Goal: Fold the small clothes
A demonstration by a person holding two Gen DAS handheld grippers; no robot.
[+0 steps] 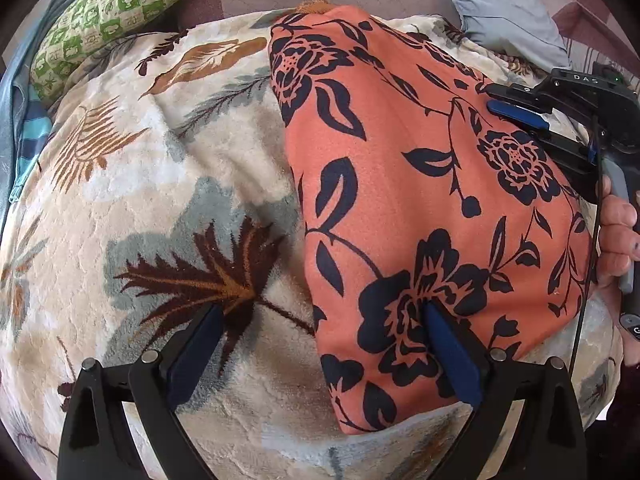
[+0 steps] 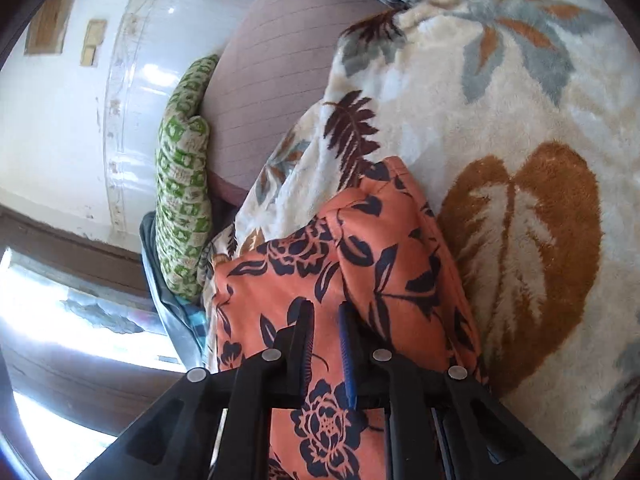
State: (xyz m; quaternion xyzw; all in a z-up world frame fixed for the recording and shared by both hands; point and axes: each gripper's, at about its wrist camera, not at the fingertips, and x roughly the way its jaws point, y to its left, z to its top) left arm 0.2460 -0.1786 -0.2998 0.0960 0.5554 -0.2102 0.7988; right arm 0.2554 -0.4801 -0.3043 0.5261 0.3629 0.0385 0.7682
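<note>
The folded garment (image 1: 420,208) lies on the blanket (image 1: 160,208), which covers the bed. In the left wrist view the garment occupies the right half of the blanket; bare blanket extends to its left. The left claw (image 1: 320,316) stands over the garment's near left edge, one finger on the garment, the other over the blanket. The right claw (image 1: 516,110) reaches in from the right onto the garment's far right part, with the hand (image 1: 618,240) behind it. A patterned cushion (image 1: 116,12) lies beyond the blanket at far left, a pillow (image 1: 504,12) at far right.

orange floral garment (image 1: 420,200) on leaf-patterned blanket (image 1: 160,200)
</note>
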